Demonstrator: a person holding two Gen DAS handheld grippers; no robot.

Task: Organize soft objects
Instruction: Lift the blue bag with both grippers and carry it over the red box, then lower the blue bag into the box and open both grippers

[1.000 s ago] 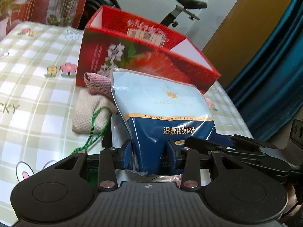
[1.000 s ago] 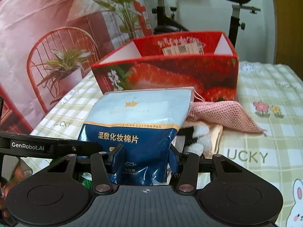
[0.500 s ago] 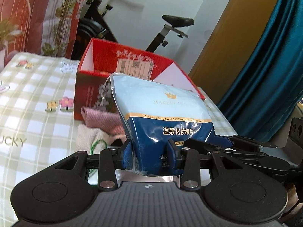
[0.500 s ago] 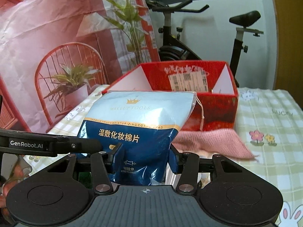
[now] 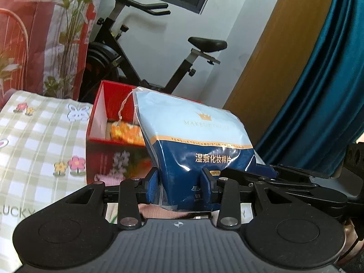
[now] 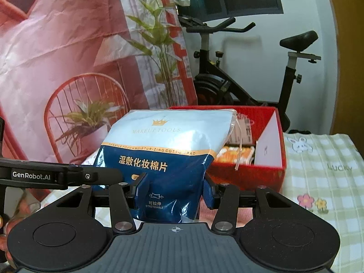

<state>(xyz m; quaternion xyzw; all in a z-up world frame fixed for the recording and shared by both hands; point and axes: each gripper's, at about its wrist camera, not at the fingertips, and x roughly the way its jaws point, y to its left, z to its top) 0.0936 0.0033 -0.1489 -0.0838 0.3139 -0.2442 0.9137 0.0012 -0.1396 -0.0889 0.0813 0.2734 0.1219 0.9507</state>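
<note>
A blue and white bag of cotton pads (image 5: 193,141) (image 6: 163,154) hangs in the air, pinched at its lower end from both sides. My left gripper (image 5: 179,185) is shut on it, and my right gripper (image 6: 175,192) is shut on it too. Behind the bag stands an open red box (image 5: 100,122) (image 6: 268,150) with an orange and white soft item (image 5: 125,133) (image 6: 236,153) inside. A pink knitted cloth (image 5: 109,178) (image 6: 225,212) lies on the table below the bag, mostly hidden by the grippers.
The checked tablecloth (image 5: 41,141) (image 6: 323,170) spreads to the left of the box in the left wrist view and to its right in the right wrist view. An exercise bike (image 5: 141,52) (image 6: 245,75) stands behind the table. A teal curtain (image 5: 318,91) hangs at the right.
Both grippers have risen with the bag. The box now shows its inside from above, and the pink and cream cloths have dropped almost out of sight below.
</note>
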